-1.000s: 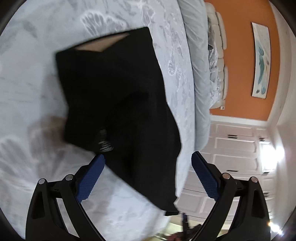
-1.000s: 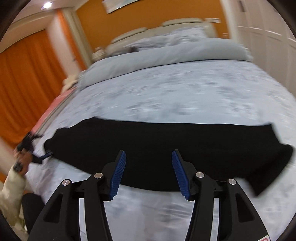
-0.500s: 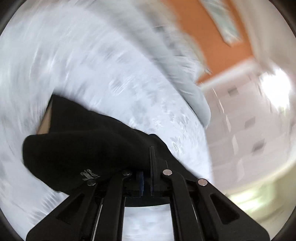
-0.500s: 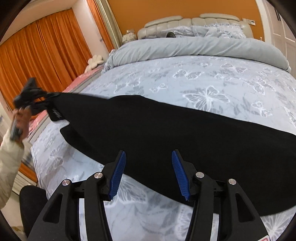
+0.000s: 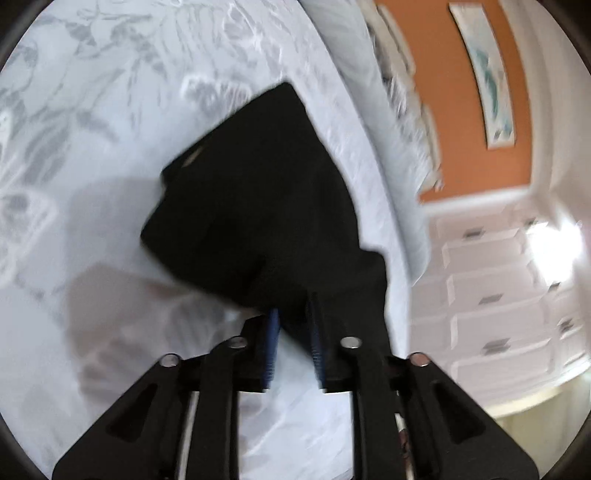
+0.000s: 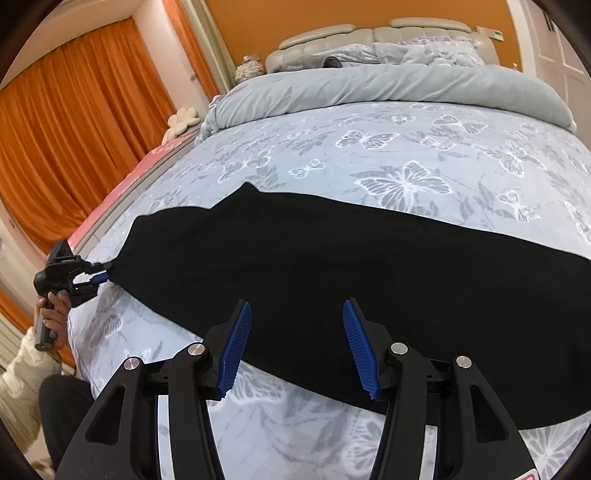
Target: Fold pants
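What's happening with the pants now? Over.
Left gripper pinching black pants at one end, jaws just easing. Right gripper open above them. Bed clear around.

Black pants [image 6: 332, 266] lie across a pale blue-grey bedspread [image 6: 406, 155] printed with white and grey butterflies. A plain grey duvet [image 6: 369, 88] sits before a cream headboard [image 6: 369, 33]. Orange curtains [image 6: 74, 110] match the orange wall [image 5: 458, 110], which carries a white picture with teal strokes [image 5: 484, 74]. Both grippers [image 6: 297, 345] are black with blue ribbed pads [image 6: 236, 343]; a cream sleeve [image 6: 22, 365] shows.
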Demonstrator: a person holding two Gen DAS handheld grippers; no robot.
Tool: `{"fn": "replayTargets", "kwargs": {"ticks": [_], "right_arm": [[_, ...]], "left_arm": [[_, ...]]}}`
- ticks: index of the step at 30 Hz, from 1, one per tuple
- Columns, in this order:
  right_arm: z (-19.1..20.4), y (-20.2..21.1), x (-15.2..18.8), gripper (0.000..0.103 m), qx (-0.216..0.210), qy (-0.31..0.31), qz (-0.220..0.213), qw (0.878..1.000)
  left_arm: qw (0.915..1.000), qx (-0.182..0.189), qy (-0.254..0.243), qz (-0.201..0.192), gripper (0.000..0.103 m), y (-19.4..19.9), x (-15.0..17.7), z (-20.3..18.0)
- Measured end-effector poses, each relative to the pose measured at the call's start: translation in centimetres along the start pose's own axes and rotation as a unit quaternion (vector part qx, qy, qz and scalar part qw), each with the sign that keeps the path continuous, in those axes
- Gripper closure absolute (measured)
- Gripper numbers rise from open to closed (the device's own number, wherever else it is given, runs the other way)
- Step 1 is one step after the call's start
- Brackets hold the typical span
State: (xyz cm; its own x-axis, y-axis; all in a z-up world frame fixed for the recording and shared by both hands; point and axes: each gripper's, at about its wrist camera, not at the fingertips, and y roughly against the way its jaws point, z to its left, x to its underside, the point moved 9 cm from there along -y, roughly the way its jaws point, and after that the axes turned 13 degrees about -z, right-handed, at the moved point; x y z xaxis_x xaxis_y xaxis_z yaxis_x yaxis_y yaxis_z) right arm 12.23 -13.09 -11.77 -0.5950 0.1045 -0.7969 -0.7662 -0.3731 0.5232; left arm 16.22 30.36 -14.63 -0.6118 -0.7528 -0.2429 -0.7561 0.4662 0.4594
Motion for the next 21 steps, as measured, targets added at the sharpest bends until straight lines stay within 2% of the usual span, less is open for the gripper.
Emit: {"fn": "replayTargets", "kwargs": {"ticks": [1, 2, 5, 6, 7, 9, 10, 11, 13, 14, 15, 16, 17, 18, 19, 21], "right_arm": [[-0.1, -0.1, 0.0, 0.051, 0.0, -0.002, 0.0, 1.0], [-0.1, -0.1, -0.1, 0.051, 0.0, -0.002, 0.0, 1.0], [-0.4, -0.3, -0.2, 0.051, 0.004, -0.001, 0.001, 1.0], [-0.6, -0.3, -0.3, 0.051, 0.006, -0.004, 0.001, 1.0], [-0.9, -0.3, -0.3, 0.051, 0.01, -0.007, -0.001, 1.0], [-1.3, 0.2, -0.9, 0.052, 0.008, -0.016, -0.012, 1.0], [-1.6, 0.4, -1.1, 0.051, 0.009, -0.018, -0.016, 1.0], [-2.1, 0.6, -1.3, 0.051, 0.016, -0.021, -0.017, 0.999], [-3.7, 1.0, -1.5, 0.051, 0.037, -0.033, -0.012, 0.999], [-4.9, 1.7, -1.6, 0.051, 0.052, -0.042, -0.009, 0.998], [-5.8, 2.4, -1.7, 0.051, 0.064, -0.05, -0.008, 0.997], [-7.9, 4.2, -1.9, 0.052, 0.086, -0.068, -0.01, 0.994], [-9.9, 6.2, -2.1, 0.051, 0.104, -0.085, -0.018, 0.991], [-12.5, 8.9, -2.5, 0.051, 0.124, -0.104, -0.041, 0.986], [-14.5, 11.1, -2.5, 0.045, 0.141, -0.117, -0.059, 0.981], [-20.8, 17.1, -1.3, 0.04, 0.218, -0.148, -0.089, 0.96]], "left_arm": [[0.9999, -0.002, 0.012, 0.001, 0.062, -0.7, -0.2, 0.3], [0.9994, -0.004, 0.033, 0.005, 0.06, -1.4, 0.1, 1.0], [0.9968, 0.009, 0.08, -0.005, 0.064, -2.8, 0.1, 1.1], [0.997, 0.01, 0.076, -0.014, 0.088, -2.8, 0.0, 0.7], [0.9988, 0.011, 0.042, -0.025, 0.099, -2.6, -0.3, -0.8], [0.9982, 0.004, -0.025, -0.054, 0.098, -1.0, -1.0, -2.9], [0.9965, -0.01, -0.057, -0.06, 0.093, -0.7, -1.2, -3.3], [0.9948, -0.05, -0.075, -0.048, 0.092, -1.4, -0.8, -2.7], [0.9939, -0.095, -0.056, -0.014, 0.093, -1.8, 0.2, -0.2], [0.9961, -0.081, -0.031, -0.014, 0.093, -1.1, 0.7, 0.3], [0.9973, -0.065, -0.024, -0.026, 0.088, -0.2, 0.9, 0.1], [0.9967, -0.067, -0.027, -0.035, 0.073, 0.5, 1.0, -0.1], [0.9944, -0.083, -0.041, -0.051, 0.064, 1.8, 1.1, -0.5], [0.9919, -0.097, -0.053, -0.062, 0.049, 2.9, 1.0, -0.6], [0.9852, -0.135, -0.068, -0.08, 0.043, 4.7, 0.8, -0.5], [0.9727, -0.185, -0.088, -0.108, 0.043, 7.5, 0.4, 0.0]]}}
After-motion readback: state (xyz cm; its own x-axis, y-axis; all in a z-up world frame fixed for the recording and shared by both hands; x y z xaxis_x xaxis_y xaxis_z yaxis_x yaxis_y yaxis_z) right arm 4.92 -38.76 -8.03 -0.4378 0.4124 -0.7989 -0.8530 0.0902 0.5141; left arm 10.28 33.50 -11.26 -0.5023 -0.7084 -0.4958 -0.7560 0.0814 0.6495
